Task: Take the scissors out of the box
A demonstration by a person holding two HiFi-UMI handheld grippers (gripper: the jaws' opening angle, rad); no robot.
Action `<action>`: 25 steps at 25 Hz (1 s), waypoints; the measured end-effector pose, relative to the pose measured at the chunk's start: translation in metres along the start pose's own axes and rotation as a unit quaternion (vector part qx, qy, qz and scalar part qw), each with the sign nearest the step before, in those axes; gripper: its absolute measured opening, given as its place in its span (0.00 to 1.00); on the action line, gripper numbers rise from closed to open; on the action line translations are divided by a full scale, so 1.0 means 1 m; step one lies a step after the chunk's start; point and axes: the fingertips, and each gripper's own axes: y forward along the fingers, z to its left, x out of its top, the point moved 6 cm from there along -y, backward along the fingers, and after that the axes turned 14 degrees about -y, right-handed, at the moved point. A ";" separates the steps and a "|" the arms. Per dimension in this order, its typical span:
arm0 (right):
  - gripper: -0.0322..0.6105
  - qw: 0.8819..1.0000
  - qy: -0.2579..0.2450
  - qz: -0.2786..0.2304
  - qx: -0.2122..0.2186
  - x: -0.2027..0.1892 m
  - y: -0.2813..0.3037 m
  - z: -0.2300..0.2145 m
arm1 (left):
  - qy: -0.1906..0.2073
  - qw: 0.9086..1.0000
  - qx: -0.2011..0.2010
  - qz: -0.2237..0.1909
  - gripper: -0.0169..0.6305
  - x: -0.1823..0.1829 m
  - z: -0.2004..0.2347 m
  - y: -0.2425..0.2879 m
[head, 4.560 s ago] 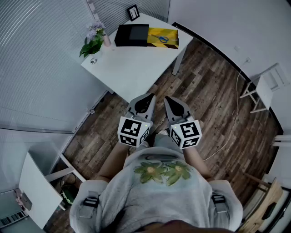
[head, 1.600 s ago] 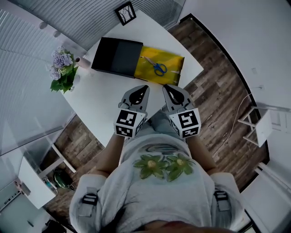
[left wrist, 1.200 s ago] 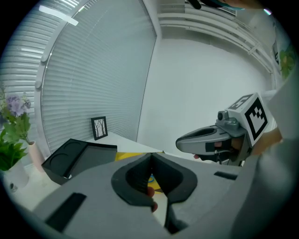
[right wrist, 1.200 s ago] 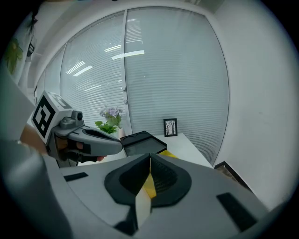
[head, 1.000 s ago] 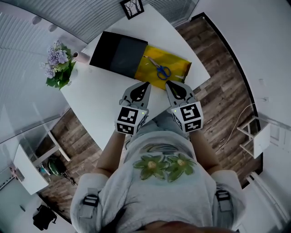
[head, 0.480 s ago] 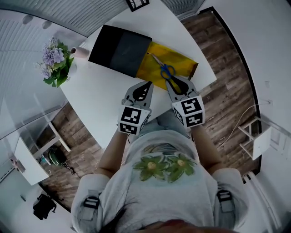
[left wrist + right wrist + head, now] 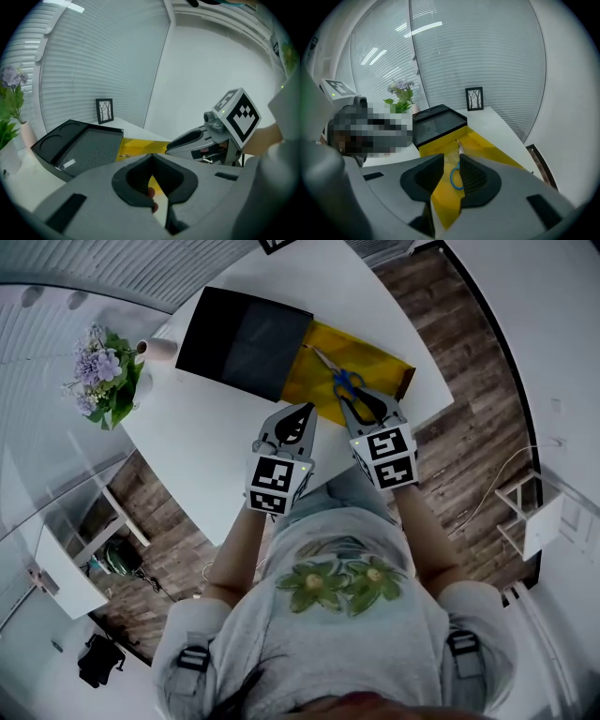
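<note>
scissors (image 7: 345, 381), blue handles, lie in the open yellow box (image 7: 382, 360) on the white table (image 7: 211, 442), next to the black lid (image 7: 239, 332). right gripper (image 7: 362, 405) sits over the handle end. its jaws have just been opening and stand apart; a blue handle ring shows through the gap, pads not touching it. left gripper (image 7: 304, 412) is alongside over the tabletop, jaw tips together, holding nothing.

White rectangular table (image 7: 216, 442) stands on a wood-plank floor (image 7: 469, 427). Lying directly on the table:
- a flat black rectangular box (image 7: 242, 331)
- a yellow open tray (image 7: 380, 357), touching the box's end
- a small pale vase of purple flowers (image 7: 153, 349), near one corner
- a black-framed picture (image 7: 104, 110), upright at the far edge
</note>
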 end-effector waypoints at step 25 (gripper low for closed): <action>0.23 0.990 -0.012 0.136 0.030 -0.020 0.063 -0.013 | -0.031 0.999 -0.003 0.014 0.03 -0.002 0.040 0.008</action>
